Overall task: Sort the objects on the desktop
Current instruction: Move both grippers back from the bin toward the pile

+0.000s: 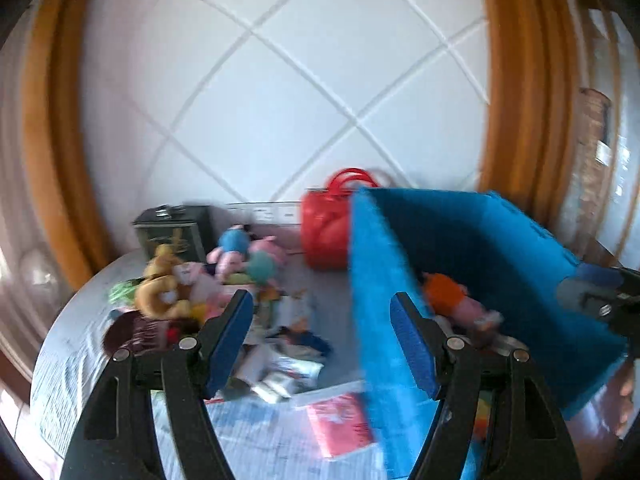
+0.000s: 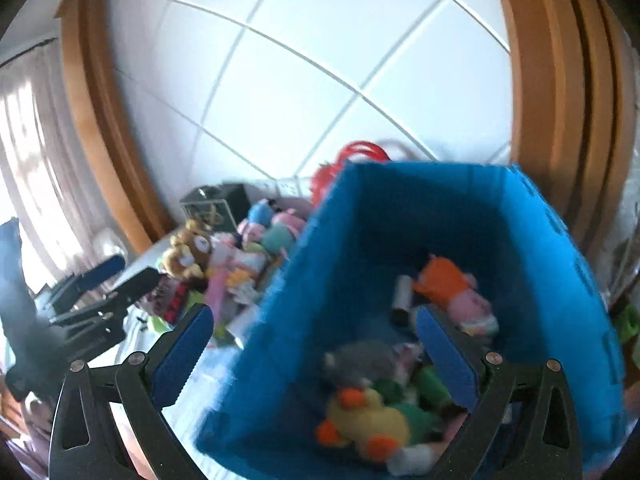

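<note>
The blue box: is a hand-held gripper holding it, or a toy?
Neither. The left hand-held gripper and the right hand-held gripper are both open and empty; each only straddles a wall of the blue box, without clamping it.

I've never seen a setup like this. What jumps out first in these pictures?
The big bright blue fabric bin fills the right side, already holding soft toys such as a yellow plush duck. To its left, a colourful heap of stuffed animals litters the pale tabletop, with a red handled bag behind.
</note>
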The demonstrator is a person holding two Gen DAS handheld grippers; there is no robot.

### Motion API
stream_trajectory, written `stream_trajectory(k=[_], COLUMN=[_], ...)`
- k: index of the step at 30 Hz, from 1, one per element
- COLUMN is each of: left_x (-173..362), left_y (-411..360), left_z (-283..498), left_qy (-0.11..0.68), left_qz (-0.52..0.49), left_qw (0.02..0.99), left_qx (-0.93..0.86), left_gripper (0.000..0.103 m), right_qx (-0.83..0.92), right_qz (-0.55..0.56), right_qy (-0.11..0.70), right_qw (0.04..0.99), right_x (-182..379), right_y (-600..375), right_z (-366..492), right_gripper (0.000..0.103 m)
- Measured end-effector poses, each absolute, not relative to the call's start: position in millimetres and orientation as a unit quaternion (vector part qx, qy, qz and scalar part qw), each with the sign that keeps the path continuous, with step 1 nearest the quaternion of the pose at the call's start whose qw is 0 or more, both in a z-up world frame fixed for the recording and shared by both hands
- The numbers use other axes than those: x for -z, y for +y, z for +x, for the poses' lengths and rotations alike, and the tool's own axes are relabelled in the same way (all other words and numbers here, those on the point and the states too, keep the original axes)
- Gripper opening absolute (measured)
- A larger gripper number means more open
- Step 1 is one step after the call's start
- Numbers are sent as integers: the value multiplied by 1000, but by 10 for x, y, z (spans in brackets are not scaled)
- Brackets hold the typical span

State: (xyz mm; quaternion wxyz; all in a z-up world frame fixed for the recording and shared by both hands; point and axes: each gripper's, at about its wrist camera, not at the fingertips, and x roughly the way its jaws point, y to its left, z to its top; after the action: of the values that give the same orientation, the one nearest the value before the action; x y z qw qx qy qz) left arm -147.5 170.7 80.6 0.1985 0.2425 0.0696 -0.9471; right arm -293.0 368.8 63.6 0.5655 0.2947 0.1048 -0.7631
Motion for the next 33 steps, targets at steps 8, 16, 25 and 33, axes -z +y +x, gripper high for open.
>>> stream_trajectory(k=[8, 16, 25, 33], left_x=[-536, 25, 687, 904], left_y=[771, -109, -1187, -1768], left_z=[-1000, -738, -415, -489], left_qy=[85, 72, 139, 155], left_qz=[241, 296, 362, 392], left_qw=[222, 238, 293, 304], left_qx=[941, 922, 874, 854], left_gripper=[71, 71, 71, 71], right_qx=[766, 747, 726, 704], right_qz=[239, 266, 368, 411], right_qy=[67, 107, 149, 171], right_qw=[593, 600, 561, 554], right_x=[-690, -260, 576, 997], right_y=[3189, 2391, 1776, 1255], right_z=[-2159, -1497, -1390, -1317], right_gripper=[103, 103, 103, 103])
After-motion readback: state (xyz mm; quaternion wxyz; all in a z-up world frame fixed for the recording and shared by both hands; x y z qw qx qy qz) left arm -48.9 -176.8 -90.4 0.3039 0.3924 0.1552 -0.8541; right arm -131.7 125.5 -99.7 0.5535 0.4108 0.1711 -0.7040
